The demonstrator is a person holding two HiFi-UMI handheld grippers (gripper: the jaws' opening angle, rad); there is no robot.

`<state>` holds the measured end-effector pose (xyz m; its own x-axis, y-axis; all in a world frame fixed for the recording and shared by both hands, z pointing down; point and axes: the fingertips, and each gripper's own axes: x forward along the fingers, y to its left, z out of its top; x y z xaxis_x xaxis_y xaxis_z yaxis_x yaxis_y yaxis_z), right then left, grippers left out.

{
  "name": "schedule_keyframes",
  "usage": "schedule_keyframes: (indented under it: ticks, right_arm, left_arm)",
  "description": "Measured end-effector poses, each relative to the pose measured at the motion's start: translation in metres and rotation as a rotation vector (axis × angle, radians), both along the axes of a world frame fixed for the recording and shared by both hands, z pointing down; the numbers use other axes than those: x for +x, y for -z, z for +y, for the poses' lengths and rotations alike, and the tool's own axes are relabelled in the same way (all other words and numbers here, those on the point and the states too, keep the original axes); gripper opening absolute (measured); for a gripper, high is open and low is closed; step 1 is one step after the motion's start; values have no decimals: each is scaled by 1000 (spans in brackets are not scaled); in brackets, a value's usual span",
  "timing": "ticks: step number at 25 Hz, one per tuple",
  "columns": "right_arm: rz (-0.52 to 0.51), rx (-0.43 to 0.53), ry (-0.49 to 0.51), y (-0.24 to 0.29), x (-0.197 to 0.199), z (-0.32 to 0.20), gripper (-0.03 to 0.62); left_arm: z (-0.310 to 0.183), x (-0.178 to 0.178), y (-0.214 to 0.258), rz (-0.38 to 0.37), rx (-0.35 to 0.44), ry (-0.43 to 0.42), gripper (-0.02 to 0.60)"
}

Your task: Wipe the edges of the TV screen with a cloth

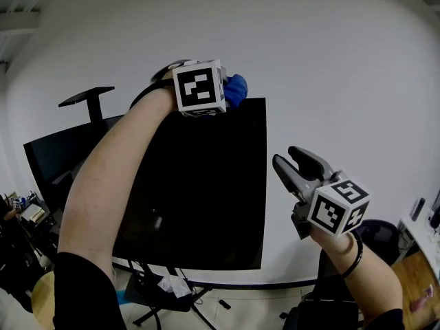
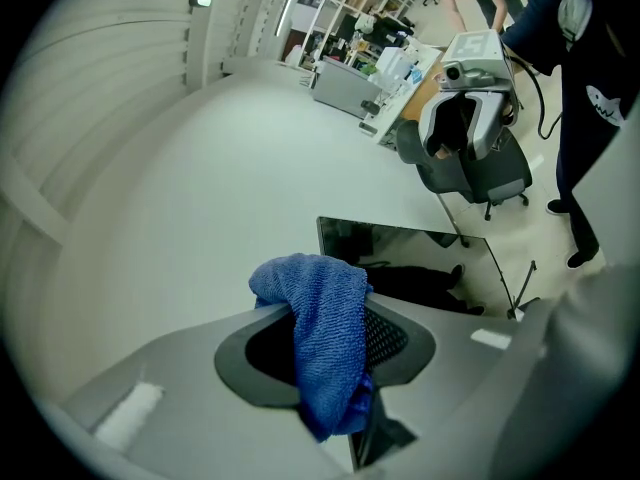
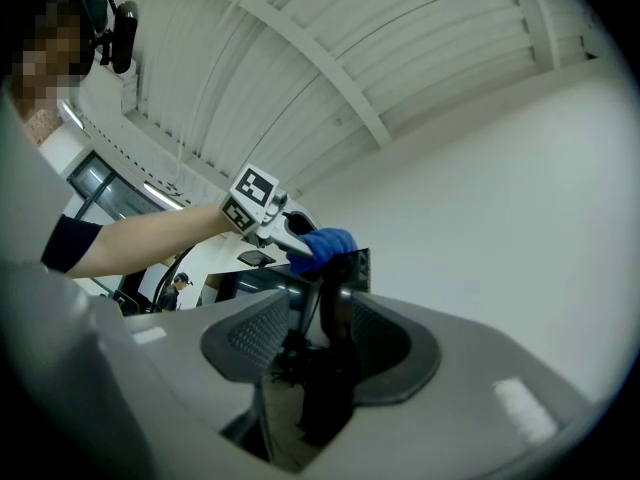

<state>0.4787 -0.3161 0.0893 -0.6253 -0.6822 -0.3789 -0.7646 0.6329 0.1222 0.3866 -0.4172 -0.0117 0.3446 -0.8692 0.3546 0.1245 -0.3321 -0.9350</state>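
Note:
The black TV screen (image 1: pixel 199 184) stands against a white wall. My left gripper (image 1: pixel 230 88) is at its top edge near the right corner, shut on a blue cloth (image 1: pixel 236 90). In the left gripper view the cloth (image 2: pixel 320 298) hangs bunched between the jaws of that gripper (image 2: pixel 335 368), just above the screen's corner (image 2: pixel 420 253). My right gripper (image 1: pixel 285 155) hovers a little to the right of the TV's right edge, jaws apart and holding nothing. In the right gripper view the TV's dark edge (image 3: pixel 335 308) shows through the gap between the right gripper's (image 3: pixel 318 318) jaws, with the cloth (image 3: pixel 325 243) above it.
A second dark monitor (image 1: pixel 62 150) on a stand sits to the left of the TV. The TV's stand legs (image 1: pixel 165 301) spread over the floor below. An office chair (image 2: pixel 470 138) and a standing person (image 2: pixel 590 68) are off to the side, by cluttered desks.

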Motion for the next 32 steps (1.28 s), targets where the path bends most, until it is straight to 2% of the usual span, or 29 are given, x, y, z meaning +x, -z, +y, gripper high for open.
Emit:
schedule_keyframes:
  ticks: [4, 7, 9, 14, 17, 21, 25, 28, 30, 32]
  right_arm:
    - [-4, -1, -15, -3, 25, 3, 202]
    - [-13, -2, -33, -6, 45, 5, 202]
    - [-20, -5, -45, -7, 55, 7, 202]
    - [-44, -4, -67, -7, 75, 14, 201]
    - [-61, 4, -76, -15, 88, 25, 199]
    - [-91, -3, -67, -30, 98, 41, 199]
    - [-97, -2, -60, -44, 93, 55, 199]
    - [-137, 0, -62, -67, 97, 74, 199]
    - [-173, -21, -59, -88, 96, 86, 199]
    - [-198, -58, -53, -113, 89, 98, 198]
  left_arm:
    - [2, 38, -2, -2, -2, -32, 121]
    - [2, 63, 1, -1, 27, -47, 121]
    - [5, 78, -3, -2, 8, -70, 121]
    - [12, 119, -4, 61, -4, -167, 121]
    - [30, 148, -13, 142, -6, -256, 121]
    - [61, 171, -25, 317, -45, -399, 121]
    - [86, 167, -47, 494, -97, -495, 121]
    - [116, 161, -89, 546, -117, -536, 121]
    - [135, 151, -123, 594, -172, -552, 120]
    - [150, 133, -164, 651, -265, -547, 121]
